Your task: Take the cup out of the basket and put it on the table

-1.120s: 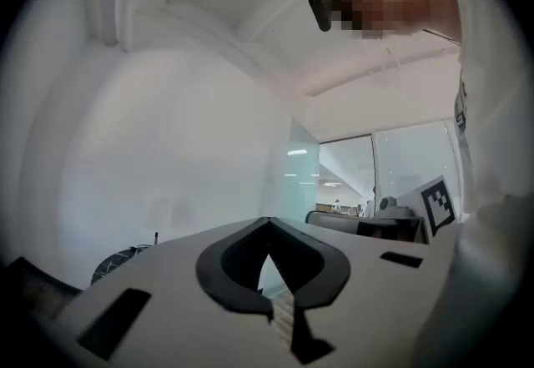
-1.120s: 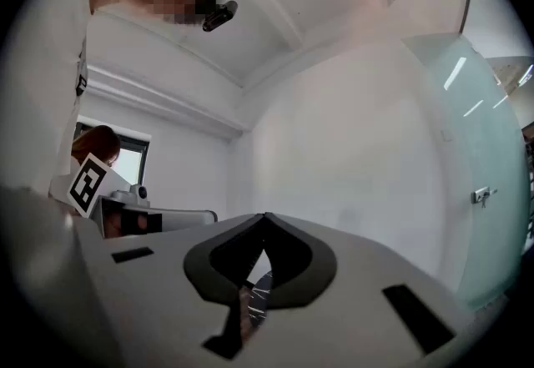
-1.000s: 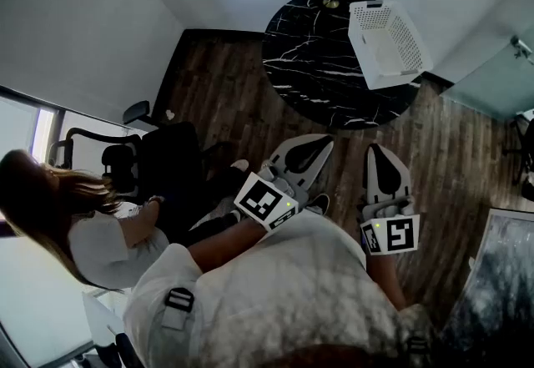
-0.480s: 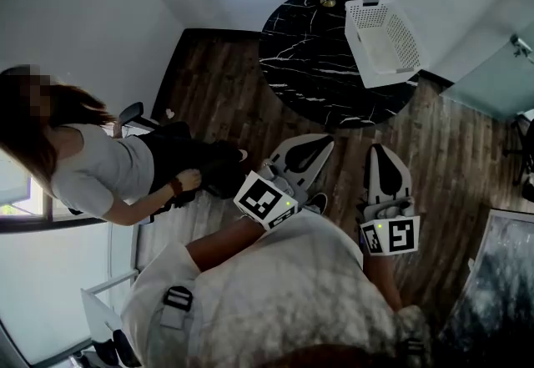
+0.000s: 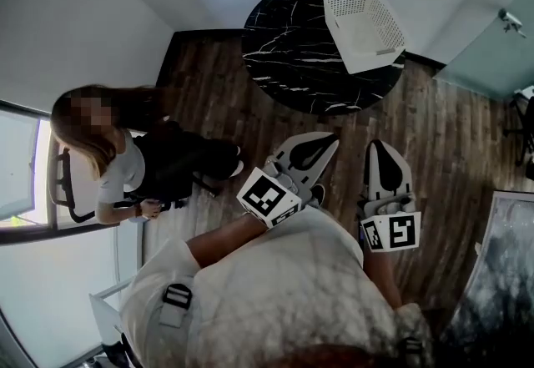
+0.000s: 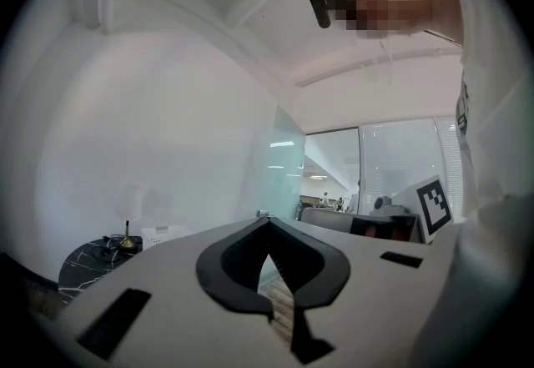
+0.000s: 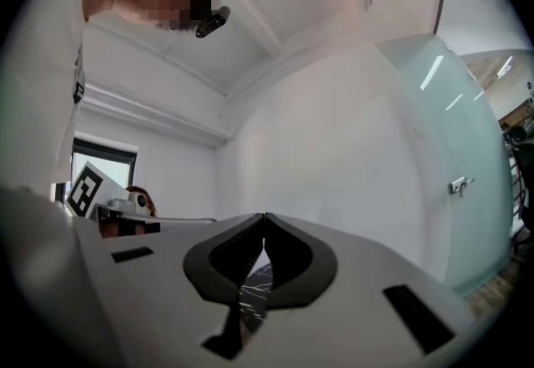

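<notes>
A white perforated basket [image 5: 363, 16] stands on the right side of a round black marble table [image 5: 292, 57] across the room; the left gripper view shows the basket [image 6: 163, 234] small and far off. No cup shows in any view, and the basket's inside is hard to make out. My left gripper [image 5: 332, 141] and right gripper [image 5: 375, 148] are held close to my body over the wooden floor, well short of the table. Both are shut with nothing between the jaws, as the left gripper [image 6: 267, 221] and right gripper [image 7: 264, 216] views show.
A person [image 5: 125, 166] sits on an office chair at the left by the window. A lamp with a gold base [image 6: 127, 243] stands at the table's far edge. A frosted glass door [image 5: 492, 49] is at the right. Wooden floor [image 5: 434, 141] lies between me and the table.
The table and basket have shifted left and up in the head view. The seated person has moved lower and turned on the chair. Both grippers stay shut in the same spot.
</notes>
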